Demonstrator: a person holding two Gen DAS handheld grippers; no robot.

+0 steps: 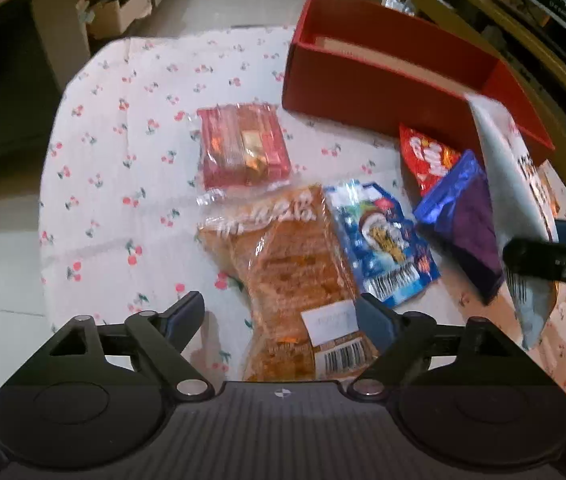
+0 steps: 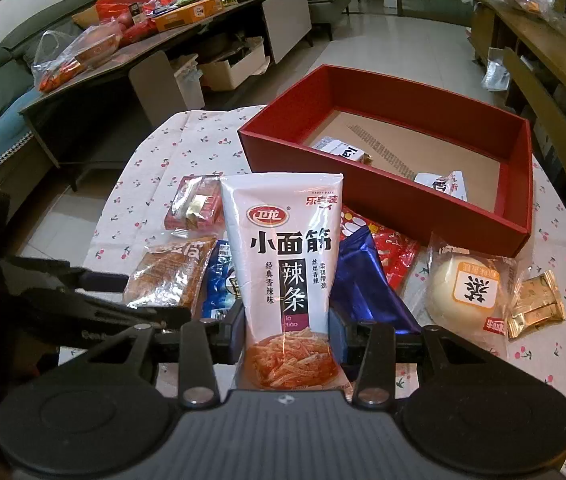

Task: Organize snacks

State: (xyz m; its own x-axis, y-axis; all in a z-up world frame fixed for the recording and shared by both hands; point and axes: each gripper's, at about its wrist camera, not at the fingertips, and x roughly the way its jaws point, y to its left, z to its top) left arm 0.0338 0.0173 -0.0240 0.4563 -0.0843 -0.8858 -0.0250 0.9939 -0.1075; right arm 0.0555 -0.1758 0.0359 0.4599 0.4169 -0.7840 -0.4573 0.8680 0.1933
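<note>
right gripper: clamped on upright white packet, raised above cloth, near red box. left gripper: spread wide over orange packet.

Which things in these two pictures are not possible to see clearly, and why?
- Left wrist view: the white latiao pouch is motion-blurred; its print is unreadable.
- Right wrist view: the same pouch, held in the right tool, hides the blue packets behind it.
- Right wrist view: the red box near wall covers part of two packets inside.
- Left wrist view: box contents are hidden.
</note>
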